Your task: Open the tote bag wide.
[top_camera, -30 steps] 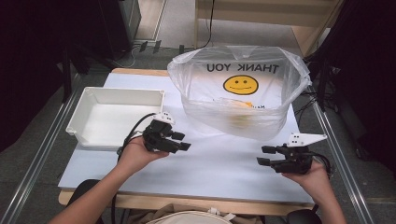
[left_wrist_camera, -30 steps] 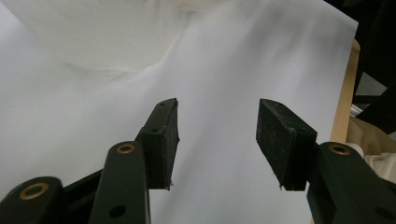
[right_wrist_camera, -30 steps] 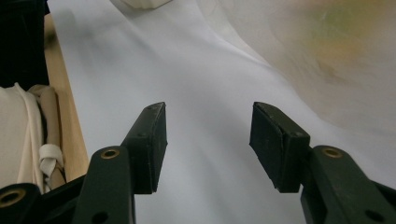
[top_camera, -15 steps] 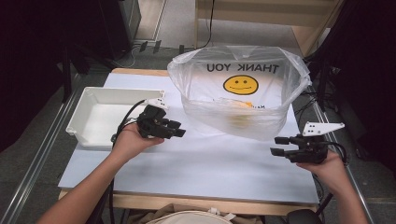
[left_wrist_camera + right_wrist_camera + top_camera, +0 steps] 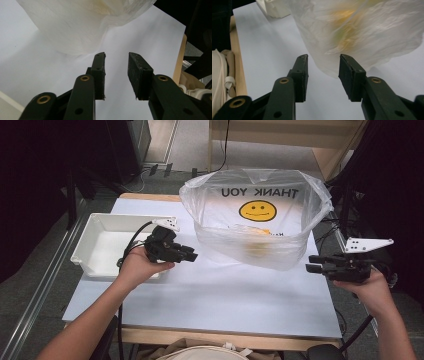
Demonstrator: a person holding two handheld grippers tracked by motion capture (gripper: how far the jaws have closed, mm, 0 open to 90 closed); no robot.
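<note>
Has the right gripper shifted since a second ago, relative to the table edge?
Yes. The right gripper has moved outward to the table's right edge, level with the plastic bag's base; its jaws have been closing, nothing between them.

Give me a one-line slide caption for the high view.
Two hand-held grippers, left gripper and right gripper, flank a clear smiley-face plastic bag beside a white tray.

- Left gripper (image 5: 192, 255): black, black cable at 7 o'clock, grey plate on top.
- Right gripper (image 5: 311, 263): black, grey plate on top.
- Jaws: brass-ringed pivots.
</note>
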